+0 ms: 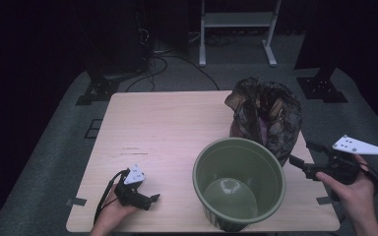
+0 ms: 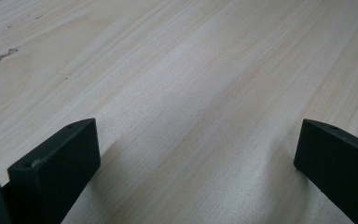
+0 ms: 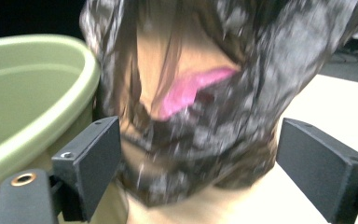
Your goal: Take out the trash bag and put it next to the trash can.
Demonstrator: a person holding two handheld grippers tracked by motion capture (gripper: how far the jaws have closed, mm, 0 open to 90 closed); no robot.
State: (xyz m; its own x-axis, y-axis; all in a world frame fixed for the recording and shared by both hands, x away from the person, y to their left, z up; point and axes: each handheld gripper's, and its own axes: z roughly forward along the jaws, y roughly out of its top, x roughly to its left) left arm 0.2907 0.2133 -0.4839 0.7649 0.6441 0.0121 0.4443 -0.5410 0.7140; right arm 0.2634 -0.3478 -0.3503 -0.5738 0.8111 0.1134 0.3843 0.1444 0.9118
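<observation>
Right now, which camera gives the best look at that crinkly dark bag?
The high view: the whole dark bag stands open-topped on the table behind the green bucket. The right gripper view has it close but blurred, something pink inside. The left gripper view faces bare tabletop.

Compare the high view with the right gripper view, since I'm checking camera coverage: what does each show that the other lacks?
High view alone: the left gripper resting low on the wooden table, the right hand, the dark floor and a white stand.
Right gripper view alone: a close look at something pink inside the crumpled dark plastic bag.
Both: the bag, the green bucket, and the right gripper with jaws open toward the bag.
</observation>
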